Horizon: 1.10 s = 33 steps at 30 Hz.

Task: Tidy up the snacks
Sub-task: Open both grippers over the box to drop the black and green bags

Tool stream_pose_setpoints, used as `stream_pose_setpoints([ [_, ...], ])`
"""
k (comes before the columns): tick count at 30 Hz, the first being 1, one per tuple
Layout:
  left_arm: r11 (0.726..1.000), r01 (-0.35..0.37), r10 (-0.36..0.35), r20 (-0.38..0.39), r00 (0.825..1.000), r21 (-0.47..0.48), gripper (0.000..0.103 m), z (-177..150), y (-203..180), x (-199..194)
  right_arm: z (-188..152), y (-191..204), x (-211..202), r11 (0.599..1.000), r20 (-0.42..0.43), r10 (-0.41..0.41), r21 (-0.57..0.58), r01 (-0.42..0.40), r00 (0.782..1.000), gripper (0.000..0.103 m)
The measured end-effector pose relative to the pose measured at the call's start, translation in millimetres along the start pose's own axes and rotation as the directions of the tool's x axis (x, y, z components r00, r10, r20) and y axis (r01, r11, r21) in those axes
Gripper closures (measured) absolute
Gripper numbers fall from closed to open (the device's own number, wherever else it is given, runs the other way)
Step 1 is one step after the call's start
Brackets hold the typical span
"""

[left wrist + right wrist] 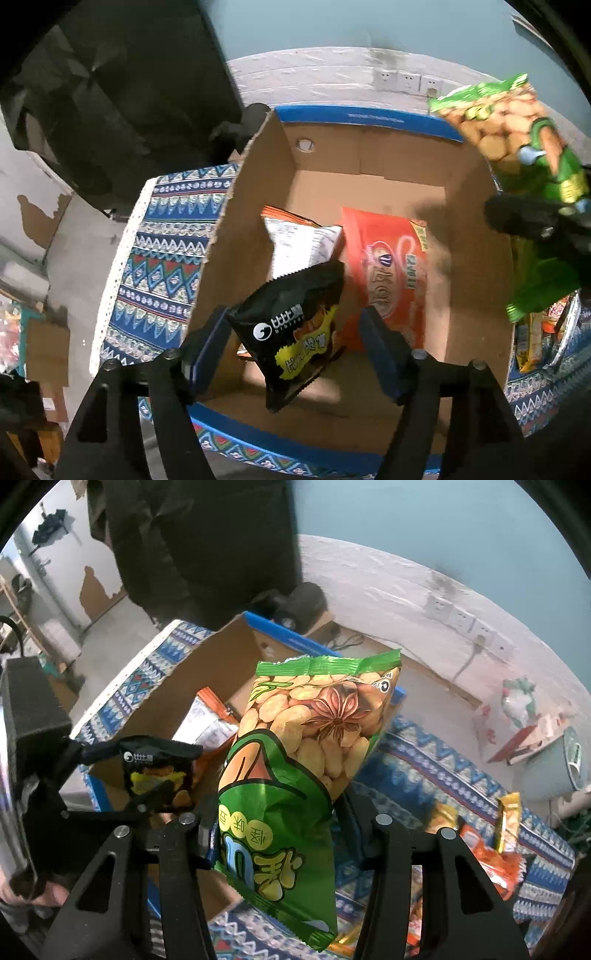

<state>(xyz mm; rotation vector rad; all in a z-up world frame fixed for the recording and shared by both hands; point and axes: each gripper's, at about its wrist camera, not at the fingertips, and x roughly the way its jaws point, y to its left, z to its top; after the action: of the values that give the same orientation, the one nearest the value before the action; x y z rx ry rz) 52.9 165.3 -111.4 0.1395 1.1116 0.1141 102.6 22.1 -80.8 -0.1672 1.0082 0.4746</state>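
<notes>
An open cardboard box (469, 258) with a blue rim stands on a patterned cloth. In it lie an orange snack bag (388, 266) and a white packet (299, 243). My left gripper (295, 347) is open over the box, and a black snack bag (295, 332) hangs between its fingers, apparently loose; it also shows in the right wrist view (159, 775). My right gripper (277, 823) is shut on a green peanut bag (295, 760), held upright beside the box's right wall; it also shows in the left wrist view (513, 125).
Several loose snack packets (491, 849) lie on the patterned cloth (424, 753) right of the box. A dark garment (122, 92) hangs behind the box at left. Wall sockets (406, 83) sit on the far wall. A white appliance (557, 764) stands at far right.
</notes>
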Motion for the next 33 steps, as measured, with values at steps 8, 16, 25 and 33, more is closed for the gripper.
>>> stream_pose_setpoints([
  [8, 1.000, -0.013, 0.013, -0.002, 1.000, -0.027, 0.028, -1, 19, -3, 6, 21, 32, 0.999, -0.056, 0.025, -0.032, -0.027, 0.998, 0.053],
  [16, 0.999, -0.018, 0.018, -0.004, 1.000, -0.027, 0.028, -3, 22, -5, 5, 27, 52, 0.998, -0.101, 0.042, -0.047, -0.047, 0.994, 0.052],
  [25, 0.999, 0.026, -0.026, 0.015, 1.000, -0.019, 0.028, -1, 12, -17, 5, 19, 27, 0.999, -0.040, 0.018, -0.032, -0.020, 0.999, 0.033],
  [33, 0.997, 0.075, -0.076, 0.046, 0.996, 0.032, 0.025, 3, -21, -33, -12, -9, -7, 0.999, -0.006, -0.030, 0.031, 0.030, 1.000, 0.028],
])
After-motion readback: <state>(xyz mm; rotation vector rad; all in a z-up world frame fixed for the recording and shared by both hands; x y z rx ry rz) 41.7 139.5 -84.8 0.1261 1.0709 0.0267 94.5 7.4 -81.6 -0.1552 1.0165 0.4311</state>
